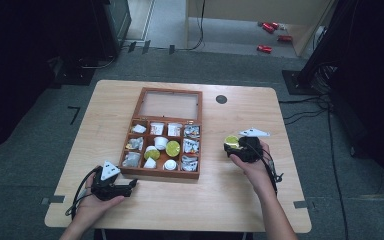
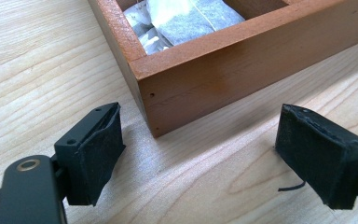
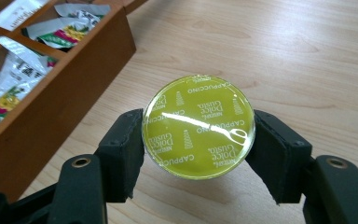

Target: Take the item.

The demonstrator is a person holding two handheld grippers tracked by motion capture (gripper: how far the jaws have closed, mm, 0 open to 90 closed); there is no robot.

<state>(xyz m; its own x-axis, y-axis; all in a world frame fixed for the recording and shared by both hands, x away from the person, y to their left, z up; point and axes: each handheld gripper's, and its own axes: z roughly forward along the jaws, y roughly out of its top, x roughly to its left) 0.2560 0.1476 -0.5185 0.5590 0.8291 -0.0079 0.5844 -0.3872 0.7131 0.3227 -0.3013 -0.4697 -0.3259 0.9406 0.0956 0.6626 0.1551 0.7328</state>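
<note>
Up close, right gripper [image 3: 198, 154] clamps "CAPPUCCINO" capsule [image 3: 198, 127].

Wooden box [image 1: 156, 172] at table [image 1: 220, 200] centre; left gripper [image 1: 130, 189] at its near-left corner; right gripper [image 1: 228, 146], right of box, holding capsule [image 1: 231, 141].

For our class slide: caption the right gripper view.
Right gripper holding a green-lidded coffee capsule above the table, beside the wooden box.

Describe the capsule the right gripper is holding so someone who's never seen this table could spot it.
Start at the wooden box mid-table, then look to its right, where the right gripper clamps a round capsule above the bare table. Unlike the green-lidded capsules inside the box, it is outside it.
</note>
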